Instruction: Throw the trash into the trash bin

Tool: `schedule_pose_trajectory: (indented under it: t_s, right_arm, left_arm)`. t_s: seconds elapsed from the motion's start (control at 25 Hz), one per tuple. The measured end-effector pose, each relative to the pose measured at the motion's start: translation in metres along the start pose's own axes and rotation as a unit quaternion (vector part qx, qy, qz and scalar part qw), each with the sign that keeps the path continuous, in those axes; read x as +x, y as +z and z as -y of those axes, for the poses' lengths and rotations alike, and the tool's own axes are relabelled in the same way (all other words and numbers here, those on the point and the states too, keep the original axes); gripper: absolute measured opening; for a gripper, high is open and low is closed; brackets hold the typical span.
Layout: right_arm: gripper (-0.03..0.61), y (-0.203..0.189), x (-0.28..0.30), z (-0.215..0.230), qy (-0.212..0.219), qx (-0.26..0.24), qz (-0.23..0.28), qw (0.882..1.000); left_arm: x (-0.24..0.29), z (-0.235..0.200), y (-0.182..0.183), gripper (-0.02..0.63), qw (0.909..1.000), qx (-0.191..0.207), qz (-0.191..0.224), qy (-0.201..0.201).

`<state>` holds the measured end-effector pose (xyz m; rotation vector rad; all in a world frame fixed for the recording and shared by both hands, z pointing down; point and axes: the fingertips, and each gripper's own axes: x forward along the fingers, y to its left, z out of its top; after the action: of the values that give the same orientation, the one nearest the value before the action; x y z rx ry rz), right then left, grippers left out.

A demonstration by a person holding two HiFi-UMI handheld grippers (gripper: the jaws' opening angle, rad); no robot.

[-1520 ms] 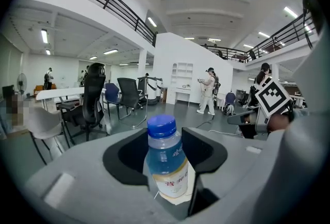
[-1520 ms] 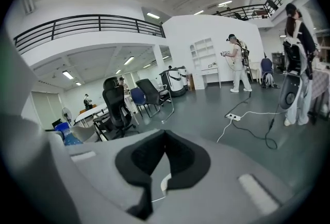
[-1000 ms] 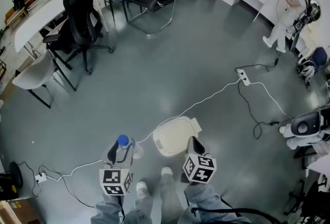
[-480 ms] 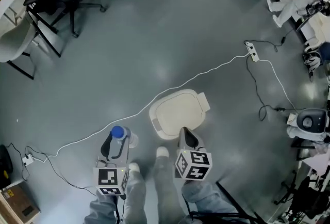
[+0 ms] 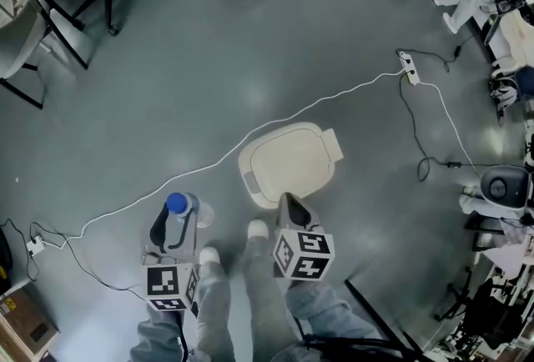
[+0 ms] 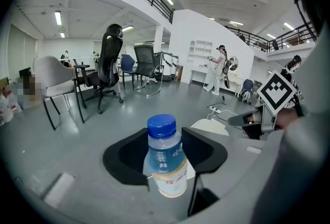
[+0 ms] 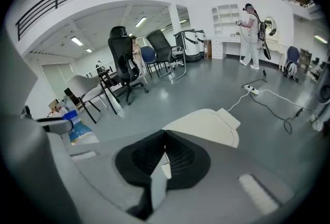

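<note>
Between my left gripper's (image 6: 165, 139) jaws stands a clear plastic bottle (image 6: 166, 166), upright, blue cap (image 6: 161, 126) on top and a pale label round its lower half; the two black pads are clenched on its sides, so the bottle is grasped and off the floor; my right gripper's (image 7: 165, 136) jaws are pressed together, tips meeting in a single seam; a pale sliver shows low at that seam and I cannot tell what it is; in the head view the right gripper's point sits at the near edge of the trash bin (image 5: 288, 164), a cream bin on the grey floor (image 5: 209, 85) with its lid down; the bottle hangs to the left of the bin, apart from it; my shoes (image 5: 258, 228) stand between the two grippers, just short of the bin; a white cable (image 5: 167, 189) runs across the floor past the bin toward a power strip (image 5: 407, 67); black office chairs (image 6: 105, 70) stand well beyond.
</note>
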<state>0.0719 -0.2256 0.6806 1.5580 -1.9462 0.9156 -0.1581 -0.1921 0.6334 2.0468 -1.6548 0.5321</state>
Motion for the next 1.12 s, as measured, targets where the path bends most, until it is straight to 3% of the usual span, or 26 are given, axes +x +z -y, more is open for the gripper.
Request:
schedule_pose_trajectory:
  t_s: [0.32, 0.76, 1.12]
  right_arm:
    - [0.003, -0.034, 0.033, -0.026, 0.0, -0.008, -0.015, 1.0]
    - [0.003, -0.082, 0.075, -0.028, -0.047, 0.022, -0.025, 0.998]
    - [0.003, -0.102, 0.1, -0.023, -0.074, 0.023, -0.028, 0.997]
  left_arm:
    - [-0.016, -0.026, -0.012, 0.215, 0.9999, 0.007, -0.005, 0.008]
    - [-0.025, -0.043, -0.056, 0.215, 0.9993, 0.008, -0.036, -0.004]
    - [-0.02, -0.046, -0.058, 0.213, 0.9994, 0.005, -0.034, -0.005]
